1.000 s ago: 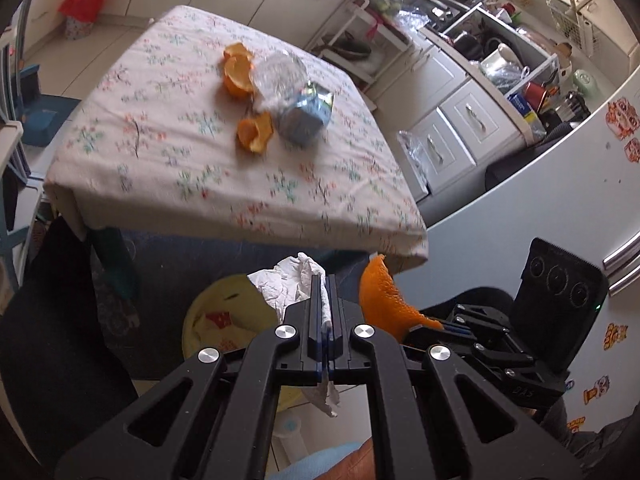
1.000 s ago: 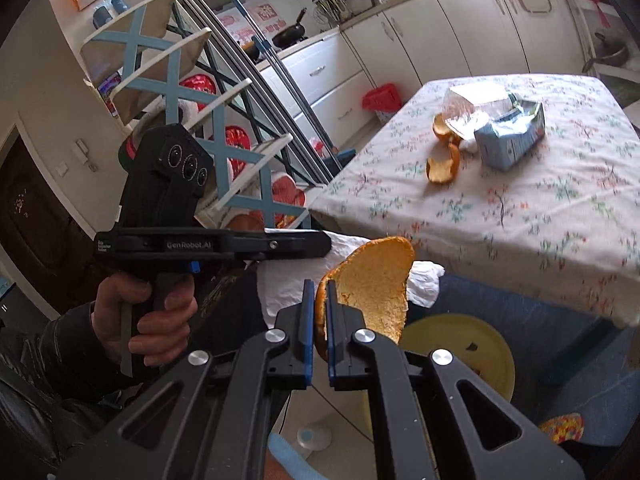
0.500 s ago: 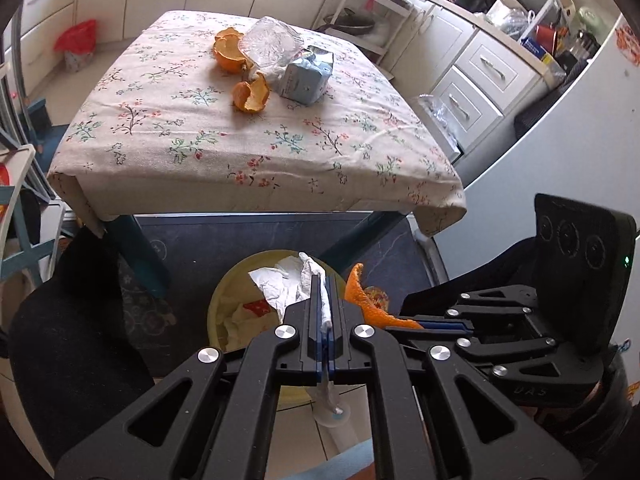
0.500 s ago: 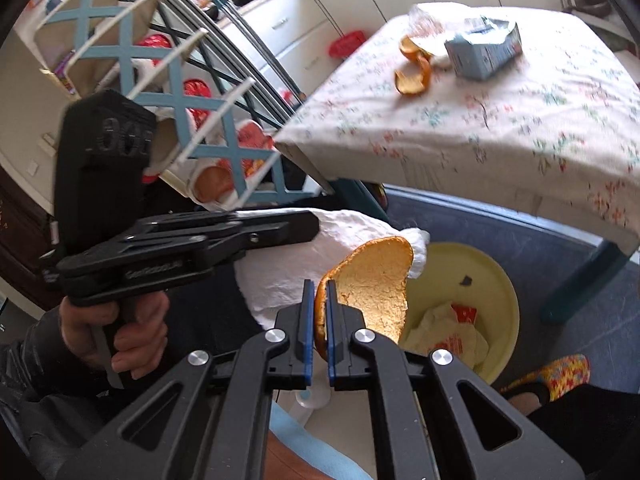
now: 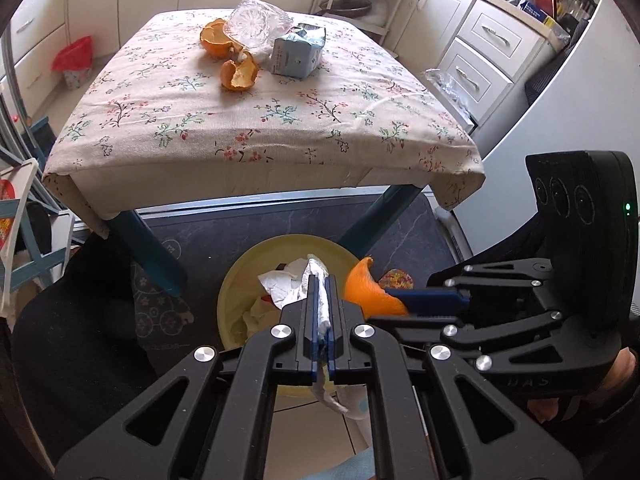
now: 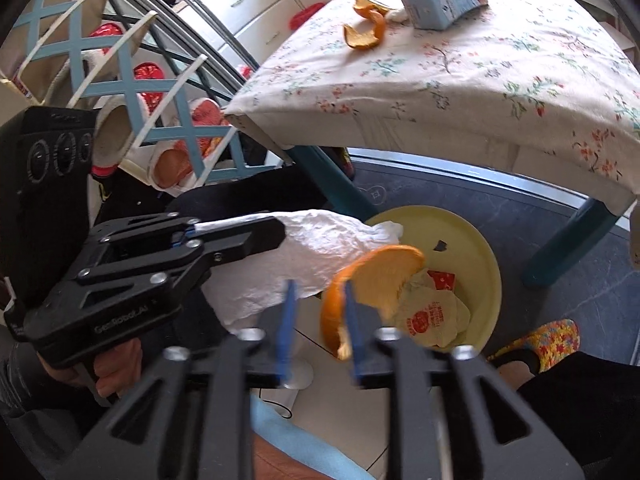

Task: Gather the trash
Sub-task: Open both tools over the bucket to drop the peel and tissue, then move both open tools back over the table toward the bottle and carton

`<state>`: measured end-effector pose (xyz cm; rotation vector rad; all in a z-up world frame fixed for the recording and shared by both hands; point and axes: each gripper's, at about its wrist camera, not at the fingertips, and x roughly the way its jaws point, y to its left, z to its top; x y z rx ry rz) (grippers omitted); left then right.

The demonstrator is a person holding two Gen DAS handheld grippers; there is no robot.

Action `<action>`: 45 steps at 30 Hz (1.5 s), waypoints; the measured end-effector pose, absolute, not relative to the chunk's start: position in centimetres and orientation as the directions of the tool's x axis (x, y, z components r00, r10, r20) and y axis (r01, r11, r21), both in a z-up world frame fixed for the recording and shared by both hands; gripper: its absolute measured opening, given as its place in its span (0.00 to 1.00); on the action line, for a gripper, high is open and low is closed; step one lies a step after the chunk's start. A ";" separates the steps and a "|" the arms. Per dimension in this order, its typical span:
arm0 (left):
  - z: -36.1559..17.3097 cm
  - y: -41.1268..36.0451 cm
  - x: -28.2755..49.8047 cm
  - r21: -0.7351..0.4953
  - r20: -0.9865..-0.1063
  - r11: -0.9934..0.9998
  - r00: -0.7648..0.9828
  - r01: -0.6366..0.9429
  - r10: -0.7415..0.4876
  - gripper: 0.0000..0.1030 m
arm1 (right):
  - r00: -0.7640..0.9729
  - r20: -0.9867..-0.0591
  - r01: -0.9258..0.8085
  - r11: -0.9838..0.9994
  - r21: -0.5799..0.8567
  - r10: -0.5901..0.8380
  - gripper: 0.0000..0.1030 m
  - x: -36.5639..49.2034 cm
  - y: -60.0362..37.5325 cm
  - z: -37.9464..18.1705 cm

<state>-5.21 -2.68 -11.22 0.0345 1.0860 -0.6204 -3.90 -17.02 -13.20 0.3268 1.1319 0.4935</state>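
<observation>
My left gripper [image 5: 321, 292] is shut on a crumpled white tissue [image 5: 296, 284] and holds it above the yellow bin [image 5: 240, 272] on the floor. The tissue also shows in the right wrist view [image 6: 312, 248]. My right gripper [image 6: 318, 320] has its jaws apart. An orange peel [image 6: 360, 284] sits loose between them, over the bin [image 6: 476, 248]. On the table lie two more orange peels [image 5: 239, 74] [image 5: 214, 38], a blue carton [image 5: 298, 50] and a clear plastic wrapper [image 5: 256, 26].
The table [image 5: 260, 128] with a floral cloth stands behind the bin on teal legs. Wrappers lie in the bin [image 6: 432, 312]. A blue and white rack [image 6: 120, 80] stands at the left. Kitchen cabinets [image 5: 480, 52] line the back.
My right gripper has opened and the orange peel is loose between its jaws. Both grippers have come closer over the yellow bin. The left stays shut on the tissue.
</observation>
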 end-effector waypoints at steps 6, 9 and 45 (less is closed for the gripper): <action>-11.2 -2.5 -5.2 -0.252 -0.835 0.842 0.332 0.478 -0.438 0.22 | 0.339 -0.779 -0.195 0.850 0.490 0.527 0.32 -3.8 -17.1 -13.2; -11.2 -2.4 -5.2 -0.245 -0.834 0.846 0.342 0.473 -0.433 0.30 | 0.340 -0.781 -0.192 0.852 0.488 0.524 0.35 -3.7 -17.1 -13.2; -13.3 3.2 -1.4 -0.297 -0.840 0.927 0.399 0.230 -0.368 0.66 | 0.571 -0.704 -0.146 0.896 0.419 0.422 0.48 -1.8 -18.2 -10.2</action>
